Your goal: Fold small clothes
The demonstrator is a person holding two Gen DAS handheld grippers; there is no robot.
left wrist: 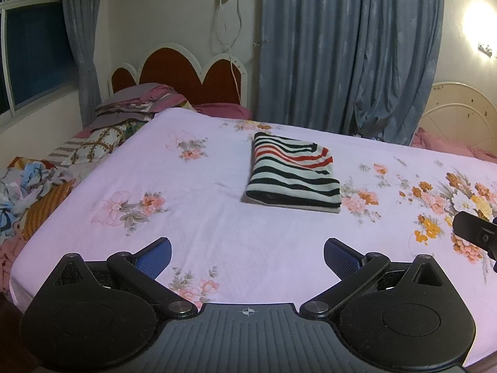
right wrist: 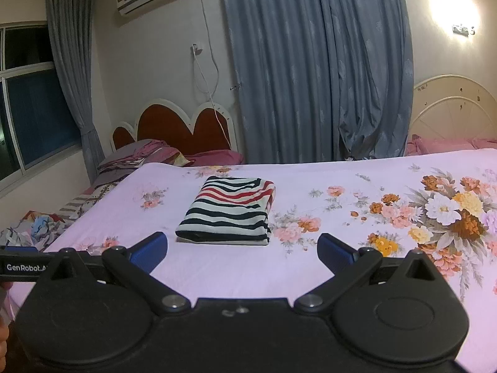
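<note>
Left wrist: floral bedsheet under folded striped shirt; blue curtains behind; both grippers' fingers wide

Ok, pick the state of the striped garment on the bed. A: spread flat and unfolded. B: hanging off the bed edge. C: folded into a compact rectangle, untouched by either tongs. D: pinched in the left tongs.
C: the striped garment lies folded on the floral sheet, with the left tongs and right tongs both open and short of it.
</note>
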